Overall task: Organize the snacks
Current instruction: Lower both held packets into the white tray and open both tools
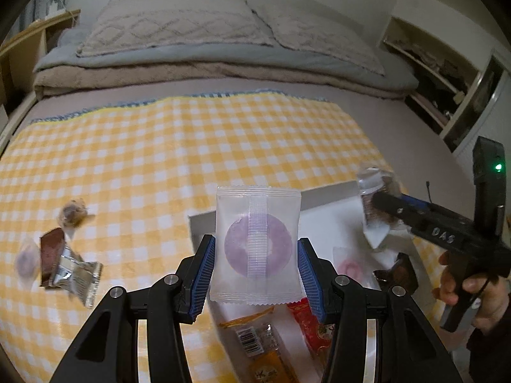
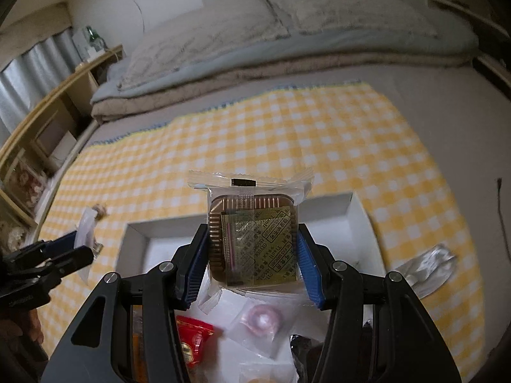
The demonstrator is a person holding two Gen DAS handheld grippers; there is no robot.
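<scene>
**Both grippers loaded over the white box**

The left gripper (image 1: 257, 255) pinches a frosted packet with a purple ring (image 1: 258, 245) by its two side edges, held upright above the near-left wall of the white box (image 1: 322, 191). The right gripper (image 2: 254, 255) is clamped on a clear packet holding a brown ridged cake (image 2: 252, 233), a gold sachet pressed against its face; in the left wrist view the same gripper (image 1: 383, 202) shows at the right, gripped by a hand (image 1: 463, 284).

Box sits on a yellow checked cloth (image 1: 159, 159) spread over a bed. Inside it: a pink ring packet (image 2: 262, 317), a red packet (image 2: 193, 341), an orange barcoded wrapper (image 1: 258, 341), a dark wrapper (image 1: 397, 276).

Loose on the cloth, left of the box: a brown-and-silver packet (image 1: 68, 265), a small twisted candy (image 1: 74, 215), a blurred round packet (image 1: 25, 260). Right of the box, a crumpled silver wrapper (image 2: 428, 265).
</scene>
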